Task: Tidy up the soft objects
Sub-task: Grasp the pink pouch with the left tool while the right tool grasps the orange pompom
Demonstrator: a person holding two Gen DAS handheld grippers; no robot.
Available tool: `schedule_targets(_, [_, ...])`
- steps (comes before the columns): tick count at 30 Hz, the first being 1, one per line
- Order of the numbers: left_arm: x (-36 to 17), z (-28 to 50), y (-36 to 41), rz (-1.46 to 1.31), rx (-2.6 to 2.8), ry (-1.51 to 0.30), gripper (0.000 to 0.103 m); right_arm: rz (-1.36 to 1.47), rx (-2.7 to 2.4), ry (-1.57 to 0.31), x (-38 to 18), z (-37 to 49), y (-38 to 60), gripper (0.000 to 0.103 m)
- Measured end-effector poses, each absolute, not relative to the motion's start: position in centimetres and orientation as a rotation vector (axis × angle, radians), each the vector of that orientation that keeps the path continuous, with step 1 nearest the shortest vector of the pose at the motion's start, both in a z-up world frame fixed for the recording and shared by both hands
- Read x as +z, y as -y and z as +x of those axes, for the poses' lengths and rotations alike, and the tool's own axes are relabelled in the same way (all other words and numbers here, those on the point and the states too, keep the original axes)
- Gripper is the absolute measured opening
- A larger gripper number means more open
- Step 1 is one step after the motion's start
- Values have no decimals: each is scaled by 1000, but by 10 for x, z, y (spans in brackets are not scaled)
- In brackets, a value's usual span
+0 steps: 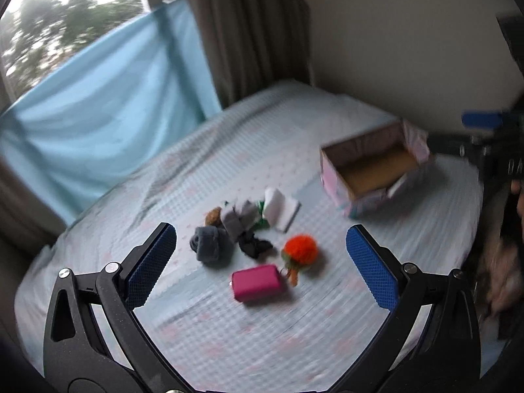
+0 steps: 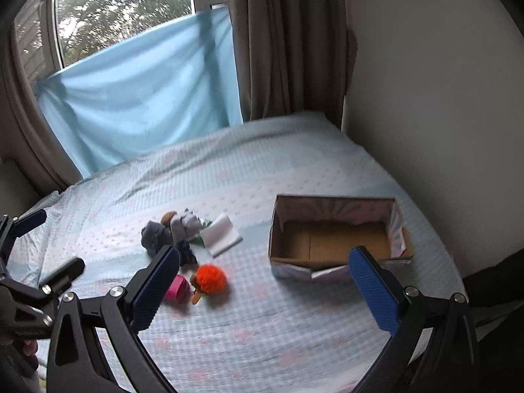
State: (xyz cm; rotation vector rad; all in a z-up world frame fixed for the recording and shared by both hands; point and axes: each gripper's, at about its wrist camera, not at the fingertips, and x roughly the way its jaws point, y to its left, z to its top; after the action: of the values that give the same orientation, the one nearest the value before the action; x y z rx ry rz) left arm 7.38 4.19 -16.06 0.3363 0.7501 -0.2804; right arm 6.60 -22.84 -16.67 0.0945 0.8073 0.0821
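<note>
1. Pale checked bedsheet (image 2: 262, 177) is lying under a window, holding everything.
2. Soft objects — orange pompom (image 1: 300, 249), pink pouch (image 1: 257, 282), grey socks (image 1: 206, 245) — are clustering at ten o'clock of the empty cardboard box (image 2: 334, 239).
3. Left gripper (image 1: 261, 255) and right gripper (image 2: 263, 273) are both hovering agape, holding nothing.

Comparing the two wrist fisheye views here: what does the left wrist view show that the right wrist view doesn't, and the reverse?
Only the left wrist view shows the whole pink pouch; the right gripper's finger partly hides it in the other view. Only the right wrist view shows the box floor almost fully, apparently empty, and the left gripper at its edge. Both share the bed, the sock pile, the orange pompom and open jaws.
</note>
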Motion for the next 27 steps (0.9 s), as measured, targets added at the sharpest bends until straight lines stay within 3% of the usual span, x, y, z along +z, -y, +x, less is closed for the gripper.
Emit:
schedule_targets(10, [-277,130,-80,534,-564,-832,103,99,24,-896,-240,101,169,103])
schedule_targets(21, [-406,176,-76,799,-880,-917,102,69,101,-1088,-357,166,121,103])
schedule_targets(27, [-444,183,-72,831,-991,-964,102,52,159,-1174,-412,190,104,99])
